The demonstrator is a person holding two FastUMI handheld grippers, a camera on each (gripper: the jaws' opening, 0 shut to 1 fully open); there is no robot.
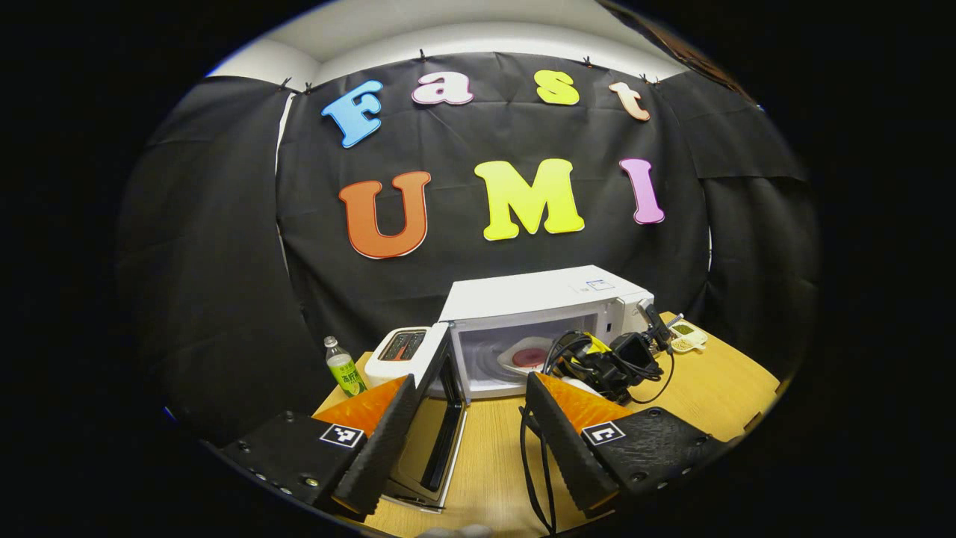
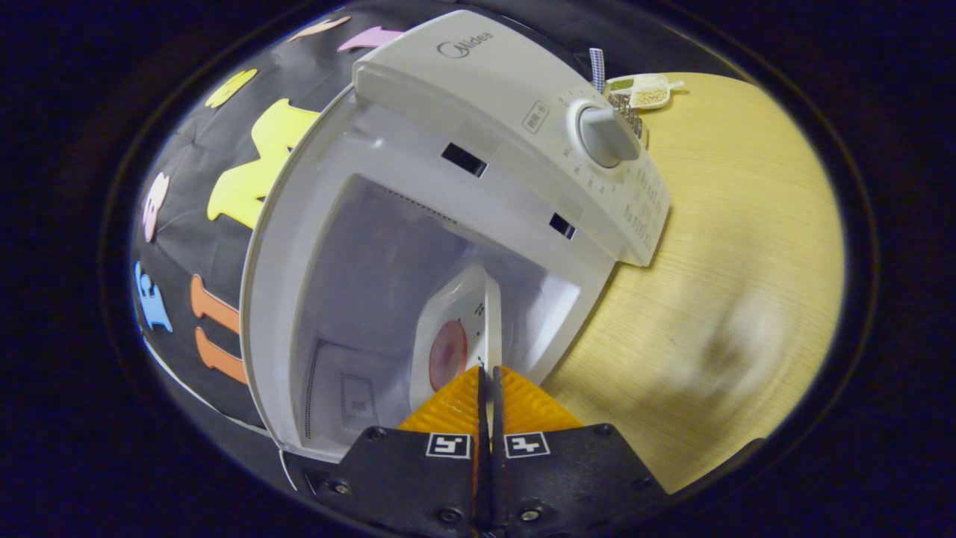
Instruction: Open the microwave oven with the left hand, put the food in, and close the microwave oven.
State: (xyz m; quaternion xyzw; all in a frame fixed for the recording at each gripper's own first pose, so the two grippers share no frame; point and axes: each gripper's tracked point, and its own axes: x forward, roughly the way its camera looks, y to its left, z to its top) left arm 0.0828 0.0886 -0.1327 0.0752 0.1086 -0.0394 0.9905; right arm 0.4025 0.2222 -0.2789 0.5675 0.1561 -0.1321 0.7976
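Right gripper (image 2: 487,373) pinches the rim of the white plate (image 2: 455,329), carrying the reddish food (image 2: 448,351) edge-on into the microwave (image 2: 478,97) cavity (a thin grip suits the thin rim). Left gripper (image 1: 467,426) hangs back, fingers spread, empty, beside the swung-open door (image 1: 441,396), probably ready to close it.

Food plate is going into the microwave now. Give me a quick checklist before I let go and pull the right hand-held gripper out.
1. Microwave door swung fully open: ok.
2. Plate with food inside the microwave cavity: ok.
3. Right hand-held gripper pinched on the plate rim: ok.
4. Plate resting flat on the cavity floor: cannot tell.
5. Left hand-held gripper open, off the door: ok.
6. Right gripper's cable clear of the opening: cannot tell.
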